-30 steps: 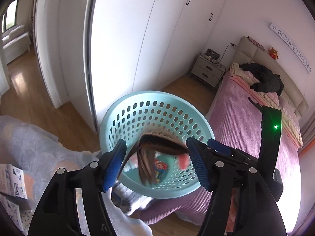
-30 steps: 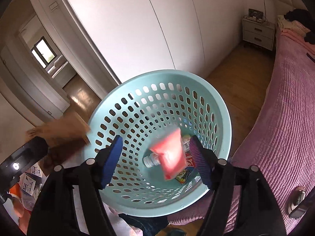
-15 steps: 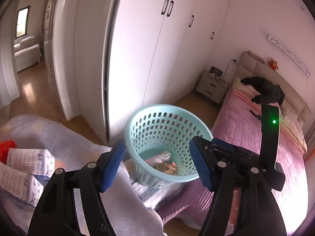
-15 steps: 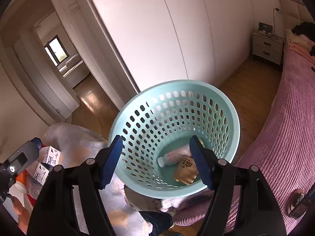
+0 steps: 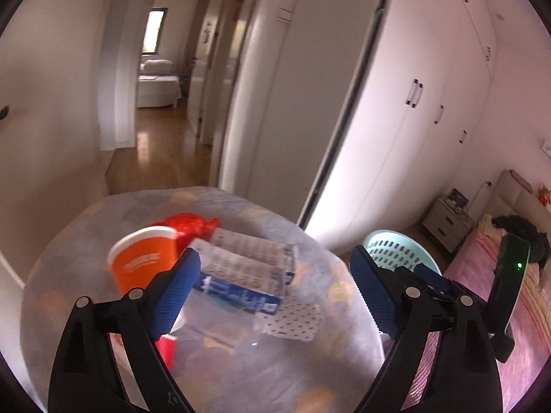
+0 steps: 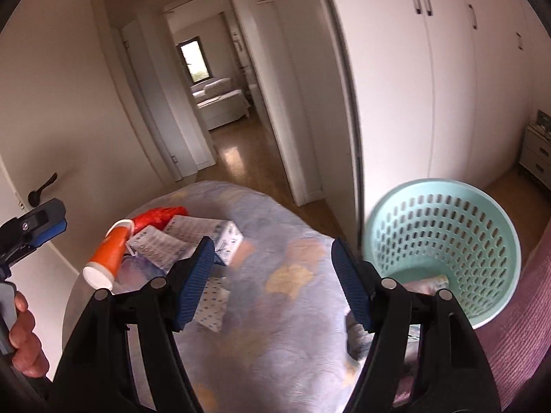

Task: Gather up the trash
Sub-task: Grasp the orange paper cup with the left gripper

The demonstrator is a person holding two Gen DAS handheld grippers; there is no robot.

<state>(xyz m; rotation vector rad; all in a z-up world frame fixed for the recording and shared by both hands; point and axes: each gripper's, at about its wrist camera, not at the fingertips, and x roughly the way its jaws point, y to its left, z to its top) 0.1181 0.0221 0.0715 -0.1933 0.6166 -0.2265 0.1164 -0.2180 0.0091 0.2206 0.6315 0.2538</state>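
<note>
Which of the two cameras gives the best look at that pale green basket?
The right wrist view: the basket shows nearly whole, its holed wall, rim and something lying inside. In the left wrist view only a strip of its rim peeks above a finger of the hand-held gripper.

left gripper [image 5: 272, 289] empty, jaws opening; right gripper [image 6: 272, 282] parted, empty

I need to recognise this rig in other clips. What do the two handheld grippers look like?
Both the left gripper and the right gripper have black angular arms with silver rivets and ribbed blue fingertip pads. A black upright piece with a green light shows beside the left one.
</note>
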